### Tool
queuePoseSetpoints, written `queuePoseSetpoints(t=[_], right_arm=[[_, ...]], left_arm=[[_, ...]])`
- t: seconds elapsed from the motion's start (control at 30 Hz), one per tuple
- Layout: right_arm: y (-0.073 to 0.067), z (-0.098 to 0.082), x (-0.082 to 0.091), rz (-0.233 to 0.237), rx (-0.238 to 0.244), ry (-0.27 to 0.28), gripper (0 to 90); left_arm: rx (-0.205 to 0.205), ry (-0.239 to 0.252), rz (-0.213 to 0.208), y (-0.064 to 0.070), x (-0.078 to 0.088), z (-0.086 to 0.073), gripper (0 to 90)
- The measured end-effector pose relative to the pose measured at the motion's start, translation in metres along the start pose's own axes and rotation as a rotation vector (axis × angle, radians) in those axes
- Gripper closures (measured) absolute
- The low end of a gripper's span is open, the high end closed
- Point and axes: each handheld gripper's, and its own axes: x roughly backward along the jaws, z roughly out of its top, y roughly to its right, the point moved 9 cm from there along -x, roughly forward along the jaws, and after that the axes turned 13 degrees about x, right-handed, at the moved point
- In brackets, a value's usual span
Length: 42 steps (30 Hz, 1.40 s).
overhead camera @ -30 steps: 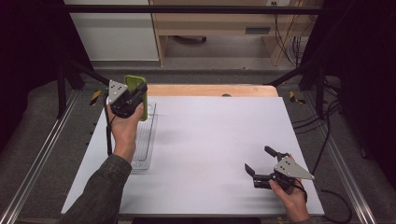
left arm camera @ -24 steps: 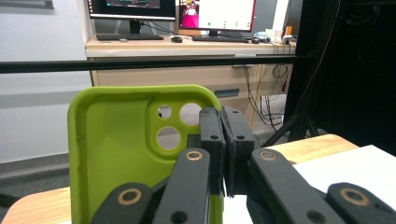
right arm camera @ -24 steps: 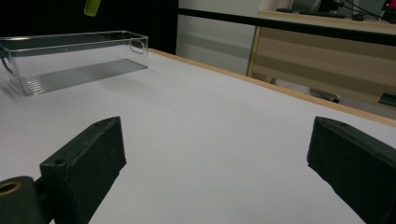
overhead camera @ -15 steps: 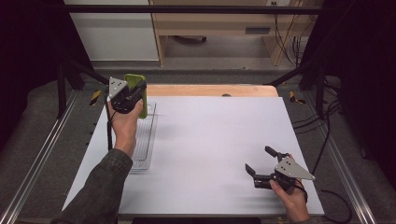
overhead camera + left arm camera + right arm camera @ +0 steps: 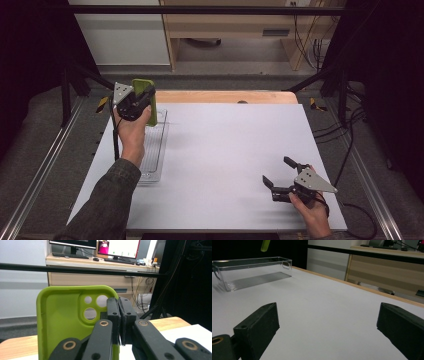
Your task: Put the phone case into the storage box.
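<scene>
A green phone case (image 5: 149, 100) hangs upright in the air above the far end of a clear plastic bin (image 5: 154, 150) at the table's left. My left gripper (image 5: 145, 97) is shut on the case's edge. In the left gripper view the case (image 5: 67, 320) shows its hollow inside and camera cutouts, with my left gripper (image 5: 119, 315) pinching its right rim. My right gripper (image 5: 279, 174) rests low near the table's front right, open with nothing between its jaws. In the right gripper view the wide-apart fingers (image 5: 257, 327) frame bare table, the bin (image 5: 249, 272) and the case's lower tip (image 5: 265, 245) farther off.
The white table top (image 5: 230, 150) lies bare between the bin and my right gripper. A wooden strip (image 5: 225, 96) runs along the far edge. Black frame posts (image 5: 65, 85) and cables (image 5: 350, 135) flank the table. A desk with monitors (image 5: 117, 247) stands beyond.
My left gripper has carried the green case slightly farther back and up over the bin's far end. The right gripper has stayed in place, open.
</scene>
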Motion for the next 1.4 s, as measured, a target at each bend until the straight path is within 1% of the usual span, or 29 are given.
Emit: queuePoseSetpoints(t=[0.13, 0.27, 0.37, 0.47, 0.53, 0.63, 0.83, 0.93, 1.03, 1.1, 1.4], right_arm=[[0.000, 0.000, 0.000, 0.002, -0.003, 0.000, 4.2], [-0.001, -0.001, -0.001, 0.005, -0.002, -0.002, 4.2], [-0.001, -0.001, -0.001, 0.006, 0.002, -0.005, 4.2], [-0.002, -0.002, -0.002, 0.009, 0.004, -0.007, 4.2], [-0.002, -0.001, -0.002, 0.011, 0.006, -0.006, 4.2], [-0.003, -0.002, -0.003, 0.012, 0.008, -0.008, 4.3], [-0.003, -0.001, -0.003, 0.013, 0.005, -0.006, 4.2], [-0.003, -0.001, -0.003, 0.013, 0.007, -0.007, 4.3], [-0.003, -0.001, -0.003, 0.011, 0.009, -0.006, 4.2], [-0.002, -0.001, -0.003, 0.011, 0.008, -0.005, 4.2], [-0.003, -0.001, -0.003, 0.013, 0.009, -0.007, 4.2]], left_arm=[[0.002, -0.002, 0.004, -0.003, -0.005, -0.002, 87.3], [0.022, -0.003, 0.013, -0.009, -0.012, -0.006, 87.3], [0.037, -0.001, 0.012, -0.014, -0.018, -0.009, 87.3], [0.046, -0.002, 0.015, -0.018, -0.023, -0.012, 87.3], [0.043, 0.003, 0.021, -0.021, -0.026, -0.012, 87.3], [0.055, 0.009, 0.020, -0.024, -0.030, -0.013, 87.3], [0.059, 0.005, 0.025, -0.030, -0.036, -0.018, 87.3], [0.048, -0.002, 0.026, -0.030, -0.038, -0.021, 87.3], [0.057, -0.001, 0.025, -0.031, -0.041, -0.023, 87.3], [0.049, -0.009, 0.030, -0.032, -0.042, -0.025, 87.3], [0.039, -0.008, 0.038, -0.035, -0.043, -0.025, 87.3]])
